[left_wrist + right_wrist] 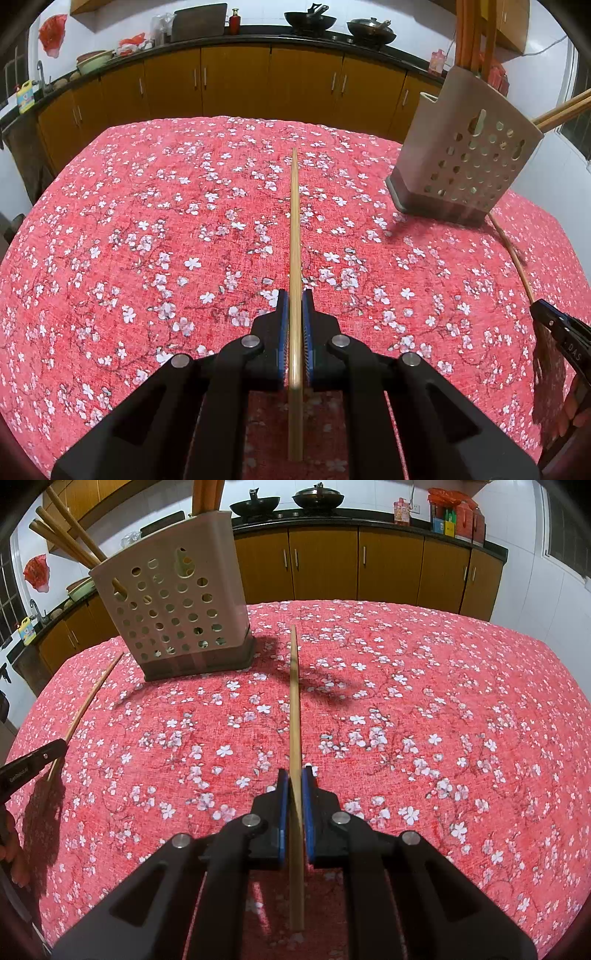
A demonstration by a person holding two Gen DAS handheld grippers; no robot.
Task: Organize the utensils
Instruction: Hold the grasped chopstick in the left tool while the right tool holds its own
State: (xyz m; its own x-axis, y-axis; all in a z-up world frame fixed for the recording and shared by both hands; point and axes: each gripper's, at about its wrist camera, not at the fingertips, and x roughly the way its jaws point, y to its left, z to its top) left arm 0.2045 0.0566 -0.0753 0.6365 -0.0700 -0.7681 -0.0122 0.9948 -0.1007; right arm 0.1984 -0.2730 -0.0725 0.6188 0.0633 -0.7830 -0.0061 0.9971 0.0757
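Observation:
My left gripper (295, 299) is shut on a wooden chopstick (294, 229) that points forward above the red floral tablecloth (147, 240). My right gripper (295, 775) is shut on another wooden chopstick (294, 701), also pointing forward. A beige perforated utensil holder (465, 155) stands at the right in the left wrist view and at the upper left in the right wrist view (173, 605). It holds several chopsticks (66, 542) and orange handles (474, 33). Each gripper shows at the edge of the other's view: the right gripper (561, 332), the left gripper (33, 764).
Wooden kitchen cabinets (236, 77) and a dark counter with woks (310, 18) run behind the table. A red bottle (234, 22) and a cutting board (199, 22) stand on the counter. Boxes (458, 517) sit at the counter's right end.

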